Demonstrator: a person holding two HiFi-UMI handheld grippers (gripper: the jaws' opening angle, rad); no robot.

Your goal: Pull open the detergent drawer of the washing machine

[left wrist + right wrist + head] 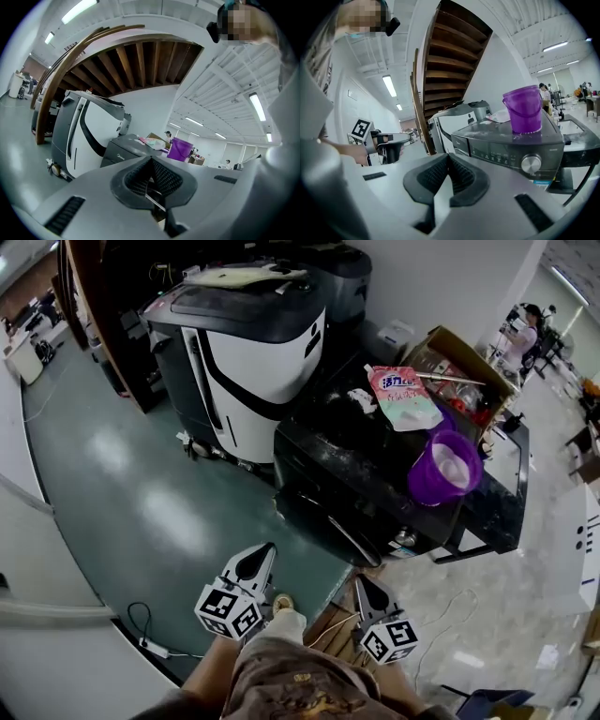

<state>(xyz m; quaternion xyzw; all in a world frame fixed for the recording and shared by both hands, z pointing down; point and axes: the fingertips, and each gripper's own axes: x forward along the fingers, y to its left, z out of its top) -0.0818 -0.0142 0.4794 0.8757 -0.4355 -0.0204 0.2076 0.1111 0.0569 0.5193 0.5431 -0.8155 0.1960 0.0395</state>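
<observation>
Two pairs of ribbed black rubber pads [166, 178] are clenched tip to tip, gripping nothing: the left gripper [265, 549] and right gripper [362, 583], grey and wedge-shaped, sit low at six o'clock in the head view, well apart from the machine. At one o'clock stands the boxy gloss-black washing machine [356, 474]. Its detergent drawer [461, 142] lies flush at the control panel's nine o'clock end, with a round metal knob [531, 164] towards three o'clock. A translucent purple plastic bucket [445, 465] and a soft pink pouch [403, 395] rest on top
</observation>
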